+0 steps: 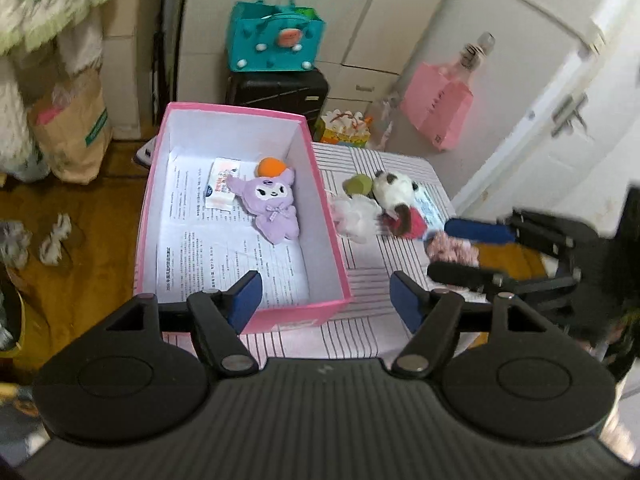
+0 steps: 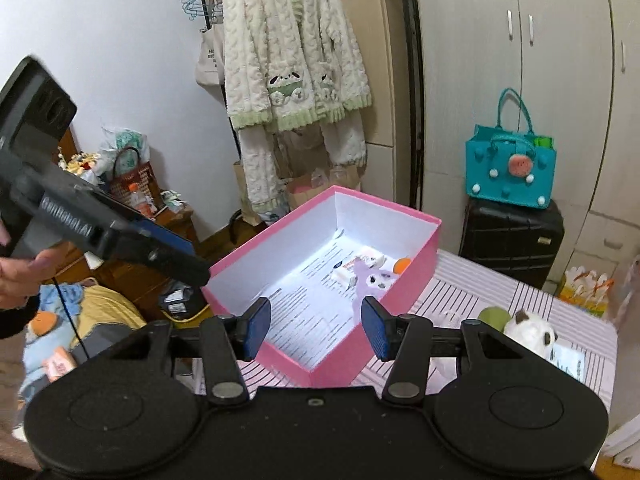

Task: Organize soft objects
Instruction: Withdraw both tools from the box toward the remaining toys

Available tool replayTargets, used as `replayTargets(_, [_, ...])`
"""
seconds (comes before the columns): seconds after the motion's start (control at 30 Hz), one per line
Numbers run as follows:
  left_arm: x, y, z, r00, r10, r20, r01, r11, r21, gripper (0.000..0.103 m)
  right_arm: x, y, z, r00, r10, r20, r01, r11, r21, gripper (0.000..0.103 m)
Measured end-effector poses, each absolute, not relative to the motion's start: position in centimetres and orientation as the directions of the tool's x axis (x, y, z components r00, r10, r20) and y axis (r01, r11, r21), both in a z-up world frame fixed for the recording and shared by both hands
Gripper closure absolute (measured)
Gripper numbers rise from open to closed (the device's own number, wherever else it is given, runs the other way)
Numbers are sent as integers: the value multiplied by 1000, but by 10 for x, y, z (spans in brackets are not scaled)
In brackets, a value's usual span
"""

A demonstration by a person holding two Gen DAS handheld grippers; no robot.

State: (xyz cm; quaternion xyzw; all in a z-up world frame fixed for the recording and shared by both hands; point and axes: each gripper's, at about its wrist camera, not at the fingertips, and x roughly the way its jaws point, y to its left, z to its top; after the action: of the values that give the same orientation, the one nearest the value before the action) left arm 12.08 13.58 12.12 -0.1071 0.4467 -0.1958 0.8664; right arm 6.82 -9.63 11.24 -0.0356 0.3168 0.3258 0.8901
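Sorting soft toys into the pink box (image 1: 240,312), roughly a third done by my read. Box sits on the bench (image 1: 360,340) (striped cloth), along its left edge and over the near-left part. Inside: one purple bunny plush (image 1: 274,206) with an orange ball (image 1: 270,167) at its head, toward the far right wall of the box, lying on printed paper next to a small packet (image 1: 221,186).

Left to move, all clustered near the bench's right edge, outside the box: white fluffy piece (image 1: 356,216), green plush ball (image 1: 358,185), panda plush (image 1: 394,190), a red-and-brown item (image 1: 410,222) I can't identify, pink frilly scrunchie-like thing (image 1: 450,246).

Left tongs (image 1: 326,300): open, nothing between the blue pads, hanging over the box's near edge. Right tongs (image 2: 316,328): also open and empty in its own view, pointed over the box's near corner. In the left view the right tongs sit just beside the scrunchie; contact not clear, blurred.

Next pick is probably from the right-edge cluster.
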Motion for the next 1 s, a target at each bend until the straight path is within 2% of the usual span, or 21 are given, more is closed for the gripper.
replayTargets(0.27, [97,109,126,540,-409,-736,350,904,-245,30,69,-123,104,581,548,-602,-576,799,172,47])
replayTargets(0.6, [94,78,98,487,-460,-743,464,856,-225,31,74,-145,88,578,517,-631,-544,821,174,47])
replayTargets(0.9, [92,56,98,536,-430,-726,504,853,-134,30,49,-184,74,611,463,-643,-489,858,153,47])
replayTargets(1.0, [89,41,89,499,-470,-728,534,829,-169,31,38,-199,62,612,446,-653,-463,872,161,47])
